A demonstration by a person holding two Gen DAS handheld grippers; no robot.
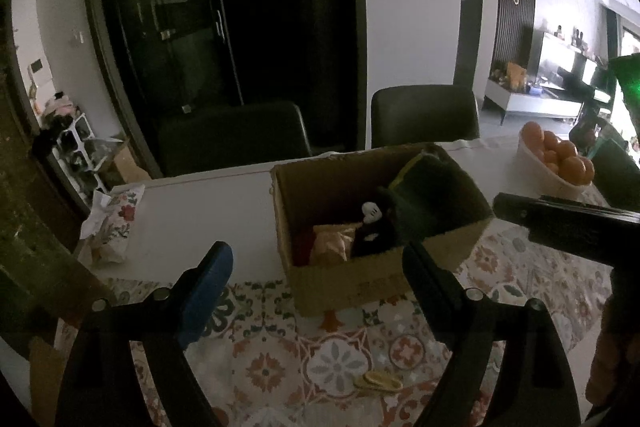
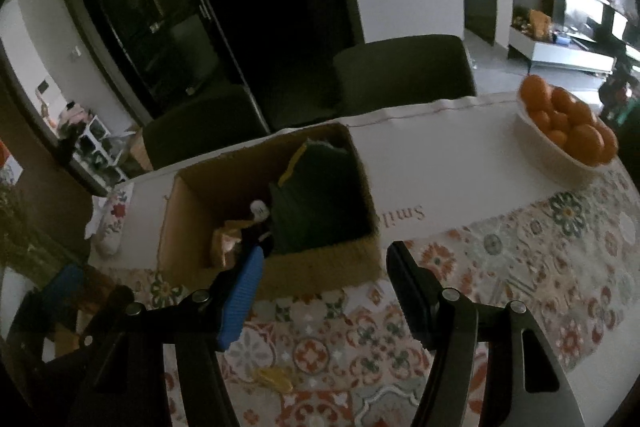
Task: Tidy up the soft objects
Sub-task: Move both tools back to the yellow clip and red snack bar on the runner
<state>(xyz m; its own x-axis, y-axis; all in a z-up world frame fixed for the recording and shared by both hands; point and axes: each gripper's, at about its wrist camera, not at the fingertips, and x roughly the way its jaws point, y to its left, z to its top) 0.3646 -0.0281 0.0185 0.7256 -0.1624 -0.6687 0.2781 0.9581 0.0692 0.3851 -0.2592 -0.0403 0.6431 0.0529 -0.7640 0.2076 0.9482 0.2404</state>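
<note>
An open cardboard box (image 1: 352, 279) stands on the table and also shows in the right wrist view (image 2: 320, 267). Inside it lie a dark green cushion (image 1: 436, 199) (image 2: 320, 203), a black-and-white plush toy (image 1: 374, 231) (image 2: 260, 223) and a tan soft item (image 1: 332, 243) (image 2: 226, 243). My left gripper (image 1: 316, 267) is open and empty, just in front of the box. My right gripper (image 2: 324, 267) is open and empty, at the box's near wall. A small yellow object (image 1: 378, 381) (image 2: 276, 379) lies on the patterned cloth near me.
A white bowl of oranges (image 1: 560, 163) (image 2: 568, 131) stands at the right. A floral pouch (image 1: 114, 223) (image 2: 112, 223) lies at the table's left edge. Two dark chairs (image 1: 424, 115) stand behind the table. The right gripper's body (image 1: 568, 223) reaches in from the right.
</note>
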